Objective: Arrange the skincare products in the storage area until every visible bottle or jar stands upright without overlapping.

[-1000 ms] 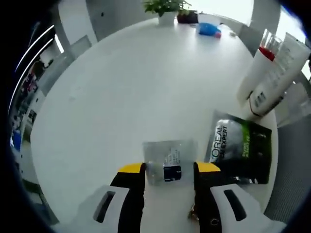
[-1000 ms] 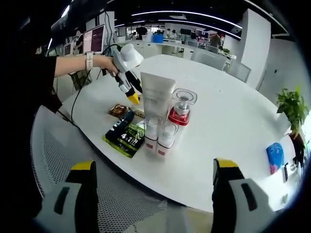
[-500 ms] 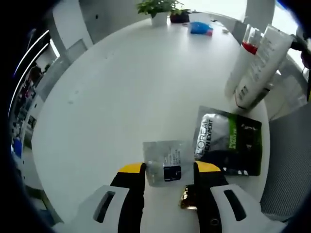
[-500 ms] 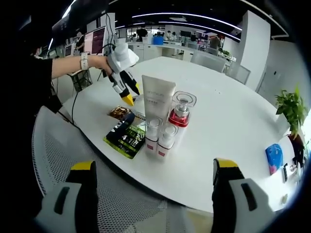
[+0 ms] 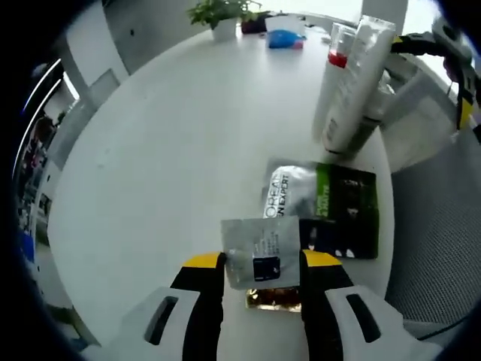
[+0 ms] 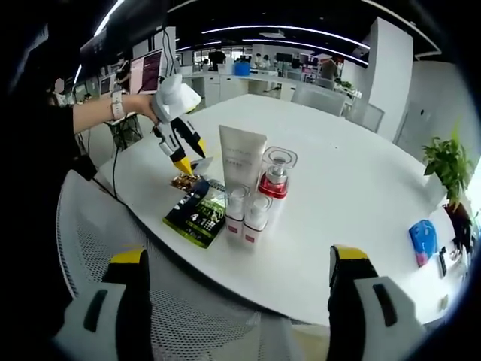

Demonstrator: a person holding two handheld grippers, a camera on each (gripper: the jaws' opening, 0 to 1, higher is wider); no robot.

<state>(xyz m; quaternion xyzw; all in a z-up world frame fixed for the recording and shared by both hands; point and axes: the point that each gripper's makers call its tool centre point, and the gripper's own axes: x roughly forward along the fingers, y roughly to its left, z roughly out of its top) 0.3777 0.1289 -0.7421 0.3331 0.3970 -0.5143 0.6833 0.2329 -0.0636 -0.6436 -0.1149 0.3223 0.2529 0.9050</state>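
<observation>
My left gripper is shut on a flat silver sachet, held above the white table. Under it lies a gold sachet, and a black-and-green pouch lies flat just beyond. A white tube and a red-based clear bottle stand upright behind the pouch. From the right gripper view, the left gripper hangs left of the tube, the clear bottle and two small bottles. My right gripper is open wide, off the table's near edge.
A mesh chair stands between my right gripper and the table edge. A potted plant and a blue packet sit at the far right of the table. A person's hand holds the left gripper. Desks and screens fill the background.
The left gripper has carried the silver sachet back from the tube and lower, and it now hangs over the gold sachet. The right gripper has barely moved.
</observation>
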